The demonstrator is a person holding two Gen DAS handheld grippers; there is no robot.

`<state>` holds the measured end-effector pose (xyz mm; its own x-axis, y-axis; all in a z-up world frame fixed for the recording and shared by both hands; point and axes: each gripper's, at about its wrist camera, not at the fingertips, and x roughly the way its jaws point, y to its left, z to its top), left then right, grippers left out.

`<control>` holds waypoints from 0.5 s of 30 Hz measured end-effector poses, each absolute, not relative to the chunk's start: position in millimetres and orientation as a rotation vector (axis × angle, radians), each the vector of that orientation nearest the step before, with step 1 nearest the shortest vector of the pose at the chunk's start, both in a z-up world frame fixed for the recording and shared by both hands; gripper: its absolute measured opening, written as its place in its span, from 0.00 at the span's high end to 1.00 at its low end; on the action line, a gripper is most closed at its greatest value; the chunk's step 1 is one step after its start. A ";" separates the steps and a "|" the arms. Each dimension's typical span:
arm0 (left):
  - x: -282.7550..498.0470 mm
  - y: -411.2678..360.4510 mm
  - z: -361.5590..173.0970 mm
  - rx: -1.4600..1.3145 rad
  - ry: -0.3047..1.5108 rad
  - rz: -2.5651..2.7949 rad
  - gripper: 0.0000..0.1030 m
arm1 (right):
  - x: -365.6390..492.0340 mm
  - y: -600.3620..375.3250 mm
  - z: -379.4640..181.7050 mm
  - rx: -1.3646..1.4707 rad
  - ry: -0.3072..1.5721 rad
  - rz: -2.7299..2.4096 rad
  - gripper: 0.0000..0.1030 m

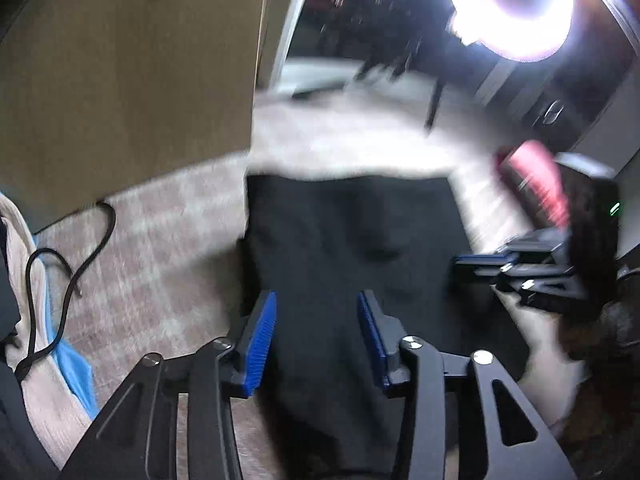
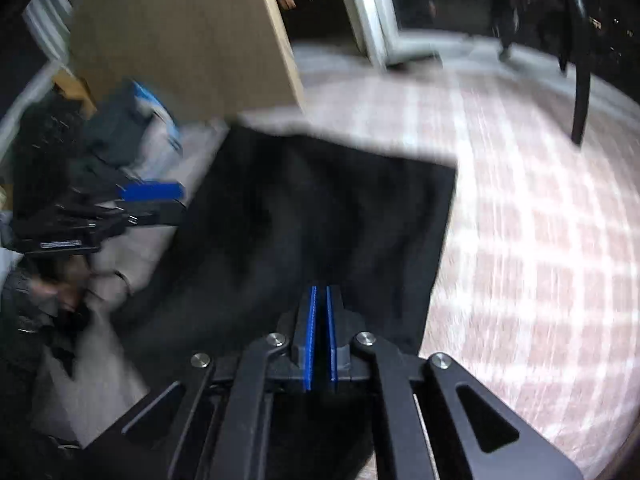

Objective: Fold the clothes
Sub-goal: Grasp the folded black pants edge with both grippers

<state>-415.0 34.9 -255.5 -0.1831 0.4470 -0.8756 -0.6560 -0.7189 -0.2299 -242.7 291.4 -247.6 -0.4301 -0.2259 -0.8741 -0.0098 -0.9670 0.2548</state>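
Observation:
A black garment lies spread on a checked carpet, also seen in the right wrist view. My left gripper hovers over its near part. Its blue pads stand apart, their inner faces bare, with the cloth below and between them. In the right wrist view the left gripper sits by the garment's left edge. My right gripper has its pads together, pinching the garment near its right edge. The left wrist view shows the right gripper at that same edge. Both views are blurred.
A tall wooden panel stands at the left. Beside it are a black cable and a pile of clothes. A bright ring light glares at the top right, and a dark furniture leg stands on the carpet.

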 end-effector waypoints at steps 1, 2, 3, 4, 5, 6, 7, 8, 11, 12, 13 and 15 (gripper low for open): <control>-417.1 32.7 -259.9 -1.391 0.257 1.977 0.63 | -239.4 296.8 -244.1 1.592 -0.374 -2.550 0.97; -419.2 30.5 -264.3 -1.425 0.258 1.989 0.63 | -235.8 302.2 -240.3 1.585 -0.410 -2.571 0.96; -419.6 24.7 -261.4 -1.425 0.224 2.003 0.61 | -230.7 306.9 -232.4 1.577 -0.427 -2.611 0.90; -419.5 18.8 -255.8 -1.411 0.183 2.017 0.58 | -225.4 311.6 -224.5 1.565 -0.445 -2.651 0.78; -420.8 16.5 -252.2 -1.396 0.156 2.025 0.50 | -218.6 316.5 -215.7 1.526 -0.466 -2.693 0.67; -422.4 14.9 -248.9 -1.382 0.131 2.033 0.45 | -214.4 320.0 -210.4 1.495 -0.484 -2.722 0.37; -423.9 13.3 -245.6 -1.368 0.106 2.040 0.34 | -210.8 323.1 -205.7 1.465 -0.501 -2.749 0.19; -424.0 15.9 -248.3 -1.375 0.112 2.033 0.33 | -211.9 323.5 -206.4 1.460 -0.506 -2.759 0.19; -423.4 26.2 -259.7 -1.408 0.152 2.005 0.33 | -217.7 321.6 -216.3 1.494 -0.528 -2.709 0.19; -423.1 29.6 -263.4 -1.419 0.165 1.995 0.34 | -218.6 320.6 -221.5 1.513 -0.533 -2.678 0.19; -420.1 32.8 -266.2 -1.428 0.186 1.980 0.35 | -219.4 319.5 -226.8 1.533 -0.536 -2.649 0.19; -413.7 38.2 -270.2 -1.426 0.239 1.974 0.35 | -221.2 314.5 -238.9 1.575 -0.489 -2.634 0.19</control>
<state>-413.7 38.2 -270.2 -0.1676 0.4159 -0.8939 -0.6171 -0.7513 -0.2339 -221.2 314.5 -238.9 -0.4858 -0.1885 -0.8535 -0.1302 -0.9500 0.2839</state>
